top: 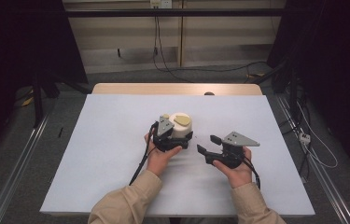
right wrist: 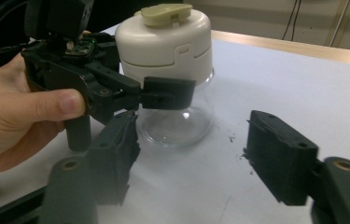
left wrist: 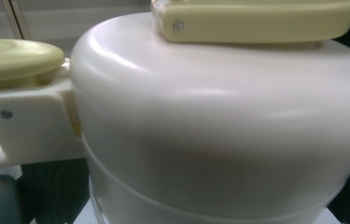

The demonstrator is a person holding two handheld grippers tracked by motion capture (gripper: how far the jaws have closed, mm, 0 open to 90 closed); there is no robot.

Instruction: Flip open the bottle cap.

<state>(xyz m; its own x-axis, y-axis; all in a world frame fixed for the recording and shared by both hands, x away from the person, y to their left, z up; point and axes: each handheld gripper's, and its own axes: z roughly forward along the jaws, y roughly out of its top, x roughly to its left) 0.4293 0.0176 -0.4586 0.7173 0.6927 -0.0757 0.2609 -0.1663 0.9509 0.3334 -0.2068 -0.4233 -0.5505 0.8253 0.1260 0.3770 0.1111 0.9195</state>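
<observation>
Jar (top: 180, 125): in the high view your left gripper (top: 172, 138) pinches it just ahead of your hand, its own view shows the cream lid (left wrist: 219, 121) right up close, and in the right gripper view your right gripper (right wrist: 191, 158), spread and empty, should square up before closing.

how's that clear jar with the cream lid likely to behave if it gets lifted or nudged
The jar looks see-through and empty, so probably light. Its body seems smooth and rounded, glass or plastic I cannot tell, so it may slip between the jaws of the left gripper around it. The big cream lid sits wide on top, so a shove high up might tip it.
</observation>
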